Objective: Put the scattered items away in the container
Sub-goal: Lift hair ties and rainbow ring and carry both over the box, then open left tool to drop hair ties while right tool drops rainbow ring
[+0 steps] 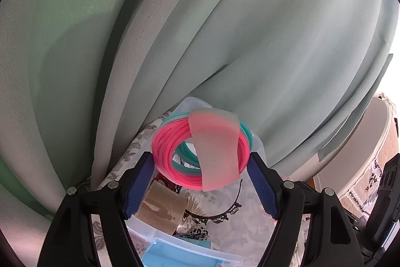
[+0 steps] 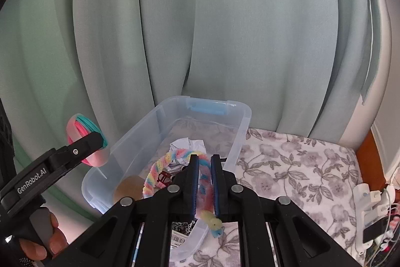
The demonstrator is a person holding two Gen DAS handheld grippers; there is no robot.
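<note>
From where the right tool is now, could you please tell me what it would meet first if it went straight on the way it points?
Probably the clear plastic bin. The right tool, shut on a fuzzy rainbow headband, points down into it, toward the crumpled paper on its floor. Depth is hard to judge.

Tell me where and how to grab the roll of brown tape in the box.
Grip the tape roll across its flat faces, coming down from above into the clear box. It stands on edge against the box's near-left corner, tilted a little, so its curved rim faces up and the two flat sides offer parallel surfaces. The twisted headband in the right gripper hangs nearby.
</note>
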